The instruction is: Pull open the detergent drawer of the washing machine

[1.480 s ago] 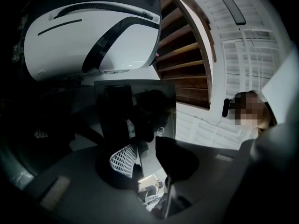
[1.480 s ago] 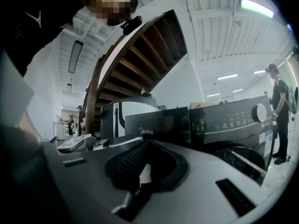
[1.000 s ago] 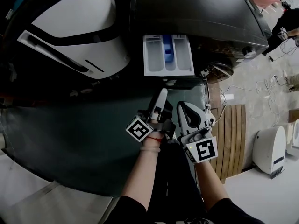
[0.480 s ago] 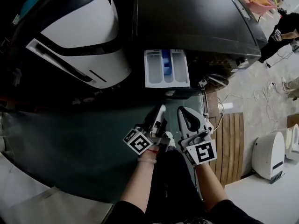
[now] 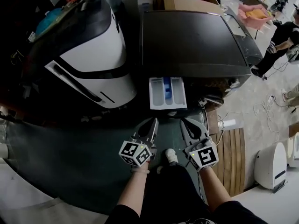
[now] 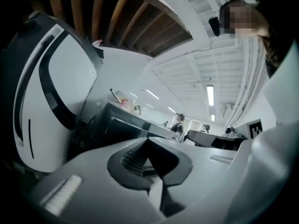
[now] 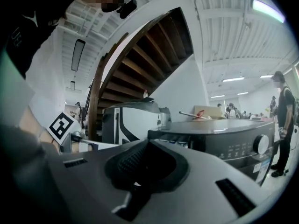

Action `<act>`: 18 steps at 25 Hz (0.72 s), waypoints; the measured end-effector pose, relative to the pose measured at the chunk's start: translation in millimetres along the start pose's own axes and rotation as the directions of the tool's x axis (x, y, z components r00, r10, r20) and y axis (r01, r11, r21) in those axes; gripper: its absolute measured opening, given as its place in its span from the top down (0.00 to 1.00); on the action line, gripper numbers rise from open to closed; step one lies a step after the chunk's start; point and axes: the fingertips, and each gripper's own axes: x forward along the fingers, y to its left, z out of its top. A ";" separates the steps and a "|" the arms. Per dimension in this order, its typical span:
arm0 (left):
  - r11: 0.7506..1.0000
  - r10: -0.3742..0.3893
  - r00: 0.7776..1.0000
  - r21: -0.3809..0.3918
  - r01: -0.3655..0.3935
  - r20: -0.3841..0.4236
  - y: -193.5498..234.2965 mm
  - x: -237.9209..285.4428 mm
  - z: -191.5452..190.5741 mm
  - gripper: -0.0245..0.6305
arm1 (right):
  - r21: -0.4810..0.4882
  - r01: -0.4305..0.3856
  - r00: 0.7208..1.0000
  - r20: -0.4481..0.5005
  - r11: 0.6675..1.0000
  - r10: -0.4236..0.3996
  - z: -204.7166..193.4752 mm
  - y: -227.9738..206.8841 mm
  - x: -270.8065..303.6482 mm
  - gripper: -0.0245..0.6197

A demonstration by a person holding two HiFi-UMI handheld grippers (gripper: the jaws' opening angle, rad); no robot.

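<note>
The dark washing machine (image 5: 196, 41) stands ahead of me, and its white detergent drawer (image 5: 167, 93) with a blue middle compartment sticks out of the front, pulled open. Both grippers hang side by side in the air below the drawer and touch nothing. My left gripper (image 5: 153, 123) is shut and empty; in the left gripper view its tips (image 6: 148, 138) meet in front of the machine (image 6: 122, 125). My right gripper (image 5: 186, 124) also has its tips (image 7: 148, 141) together with nothing held, and the machine's control panel (image 7: 243, 148) shows beyond it.
A large white and black appliance (image 5: 93, 55) stands left of the washing machine. A wooden slatted mat (image 5: 231, 143) and a small white unit (image 5: 268, 157) lie at the right. A cardboard box (image 5: 187, 3) sits behind the machine, and a person (image 5: 280, 36) stands at far right.
Both grippers have risen and drawn back from the drawer. The left gripper's jaws have closed and it has rolled. The drawer stays pulled out.
</note>
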 end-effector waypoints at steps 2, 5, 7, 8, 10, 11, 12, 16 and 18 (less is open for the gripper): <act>0.999 0.023 1.000 0.047 -0.023 -0.019 2.9 -2.5 11.8 0.95 | -0.014 -0.006 1.000 0.008 1.000 0.006 8.6 -4.1 -0.3 0.94; 0.995 0.056 0.998 0.078 -0.055 -0.012 6.1 -4.7 33.4 0.95 | -0.008 -0.010 1.000 -0.004 1.000 0.010 22.5 -9.9 0.1 0.95; 0.993 0.066 0.998 0.100 -0.066 0.000 5.7 -4.2 48.6 0.95 | -0.021 -0.018 1.000 -0.014 1.000 0.017 36.4 -12.6 1.9 0.95; 0.991 0.068 0.998 0.113 -0.068 0.005 4.7 -3.6 55.7 0.95 | -0.036 -0.020 1.000 -0.003 0.999 0.020 42.2 -14.8 2.6 0.95; 0.989 0.069 0.997 0.133 -0.071 0.017 1.7 -2.4 68.4 0.95 | -0.050 -0.022 1.000 0.021 0.998 0.023 50.6 -19.1 3.0 0.95; 0.988 0.070 0.997 0.139 -0.073 0.022 0.1 -2.4 74.0 0.95 | -0.053 -0.025 0.999 0.026 0.998 0.026 54.7 -20.1 2.8 0.95; 0.987 0.073 0.997 0.143 -0.076 0.026 -1.3 -2.9 79.1 0.95 | -0.054 -0.030 0.999 0.027 0.998 0.031 58.7 -20.5 2.3 0.95; 0.982 0.086 0.996 0.165 -0.091 0.036 -5.6 -5.5 98.6 0.95 | -0.055 -0.042 0.998 0.033 0.998 0.044 73.3 -22.2 0.9 0.94; 0.979 0.091 0.995 0.181 -0.096 0.040 -9.1 -6.4 106.5 0.95 | -0.057 -0.047 0.998 0.036 0.997 0.049 79.0 -23.4 -0.5 0.95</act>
